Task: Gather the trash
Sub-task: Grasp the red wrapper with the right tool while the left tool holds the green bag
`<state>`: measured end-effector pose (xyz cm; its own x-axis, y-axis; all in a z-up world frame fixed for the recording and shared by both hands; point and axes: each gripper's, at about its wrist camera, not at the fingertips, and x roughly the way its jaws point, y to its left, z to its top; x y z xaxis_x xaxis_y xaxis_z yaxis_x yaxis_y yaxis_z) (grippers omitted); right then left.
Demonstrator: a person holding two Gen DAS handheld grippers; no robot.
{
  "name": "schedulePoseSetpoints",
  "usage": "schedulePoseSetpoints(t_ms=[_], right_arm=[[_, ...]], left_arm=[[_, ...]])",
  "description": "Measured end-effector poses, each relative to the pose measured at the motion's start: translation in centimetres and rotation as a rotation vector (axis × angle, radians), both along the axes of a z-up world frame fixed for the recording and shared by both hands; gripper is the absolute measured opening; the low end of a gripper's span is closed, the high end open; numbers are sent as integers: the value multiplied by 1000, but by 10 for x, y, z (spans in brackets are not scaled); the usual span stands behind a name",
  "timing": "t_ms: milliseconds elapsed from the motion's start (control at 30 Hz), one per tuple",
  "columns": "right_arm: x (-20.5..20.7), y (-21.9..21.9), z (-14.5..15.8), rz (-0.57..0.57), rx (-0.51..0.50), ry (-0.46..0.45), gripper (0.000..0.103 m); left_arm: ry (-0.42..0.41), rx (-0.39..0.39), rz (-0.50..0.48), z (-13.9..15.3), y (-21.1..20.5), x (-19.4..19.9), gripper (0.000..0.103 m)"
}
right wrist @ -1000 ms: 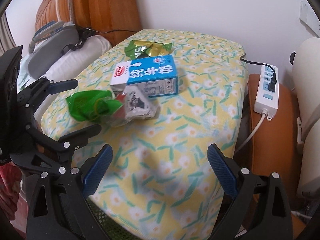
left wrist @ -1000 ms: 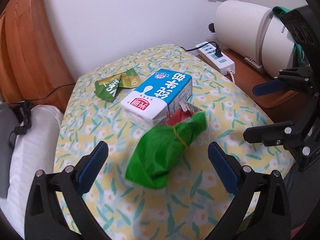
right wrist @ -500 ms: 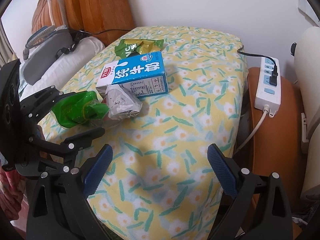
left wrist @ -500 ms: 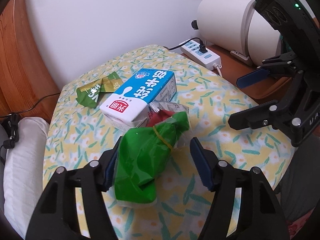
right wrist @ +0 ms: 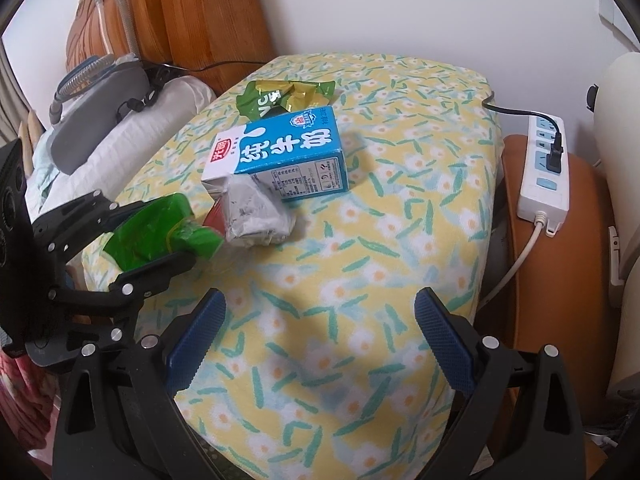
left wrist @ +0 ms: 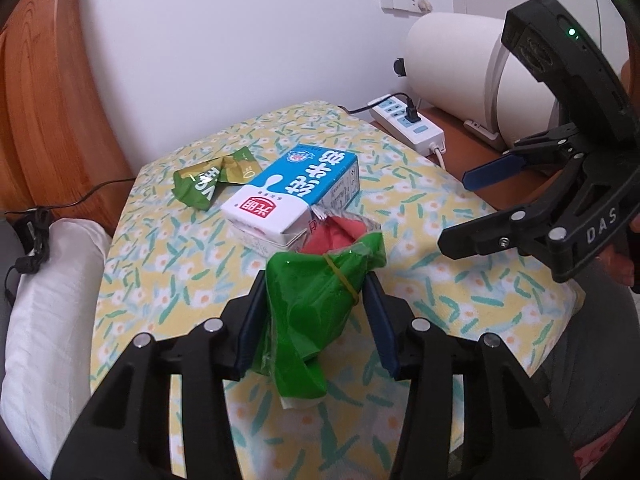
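My left gripper (left wrist: 314, 314) is shut on a green plastic bag (left wrist: 316, 300) tied with a yellow rubber band; it also shows in the right wrist view (right wrist: 160, 234). A red and silver wrapper (left wrist: 340, 230) sticks out of the bag's end. A blue and white milk carton (left wrist: 296, 192) lies behind it on the floral table (left wrist: 460, 292). A crumpled green snack wrapper (left wrist: 208, 182) lies at the back left. My right gripper (right wrist: 316, 340) is open and empty above the table's front part.
A white power strip (right wrist: 546, 172) with a black plug lies on a brown surface to the right. A white cylinder appliance (left wrist: 452, 56) stands behind it. A white pillow (left wrist: 44, 300) and wooden headboard (left wrist: 52, 80) are to the left.
My left gripper has moved forward and closed from wide open onto the green bag. My right gripper stayed open and shifted a little nearer the table.
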<state>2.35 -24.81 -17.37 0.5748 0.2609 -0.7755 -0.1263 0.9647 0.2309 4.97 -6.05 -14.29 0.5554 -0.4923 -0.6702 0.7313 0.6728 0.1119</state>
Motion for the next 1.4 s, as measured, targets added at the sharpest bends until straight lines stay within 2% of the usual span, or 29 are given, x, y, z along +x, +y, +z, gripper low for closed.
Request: schedulePoseSetpoints(t_ms=[200,500,767,967,1167,1233,1267,1400], right_arm=[[13,7,5,17,34,-11,95],[28,36,7,104,-23,-12,95],[34,45,12,75,77,16,95],[45,75,10,68,103,51,95],[54,104,2,21,-14,57,95],[55,104,-1,2,-37,66,82],[54,104,-2,-1,-40,71,71],[50,100,-2,-16,-62,73,52]], left_arm=[[27,-67,55,9,19,-7,46],[60,-81,65,3,38,-15,46],[65,-114,121,11,68,-26,46],[68,-125,229,16,97,-32,46],[95,-123,323,13,114,-36,46],[102,-124,352,12,117,-38,46],[108,-127,361,12,119,-40,46],[120,-138,381,13,120,-48,46]])
